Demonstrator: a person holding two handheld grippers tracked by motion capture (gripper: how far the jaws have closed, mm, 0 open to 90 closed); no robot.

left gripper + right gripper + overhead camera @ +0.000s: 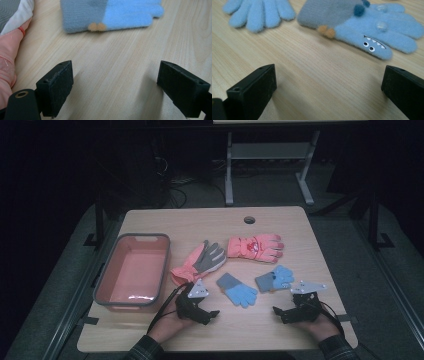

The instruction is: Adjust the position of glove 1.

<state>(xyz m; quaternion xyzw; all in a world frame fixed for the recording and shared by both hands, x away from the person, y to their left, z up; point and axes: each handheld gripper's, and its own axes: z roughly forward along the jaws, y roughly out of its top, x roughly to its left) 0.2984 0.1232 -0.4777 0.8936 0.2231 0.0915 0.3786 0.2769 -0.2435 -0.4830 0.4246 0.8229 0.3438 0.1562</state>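
both grippers, left gripper and right gripper, rest open-jawed on bare table near its front edge, blue gloves just ahead.

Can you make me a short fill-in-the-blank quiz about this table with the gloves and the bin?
1. The bin at the table's left is ____ inside.
2. The table holds ____ gloves in all.
3. The left gripper has its jaws ____, with nothing between them.
4. The glove with cartoon eyes is mostly ____ with a grey cuff.

Missing words: empty; four; open; blue
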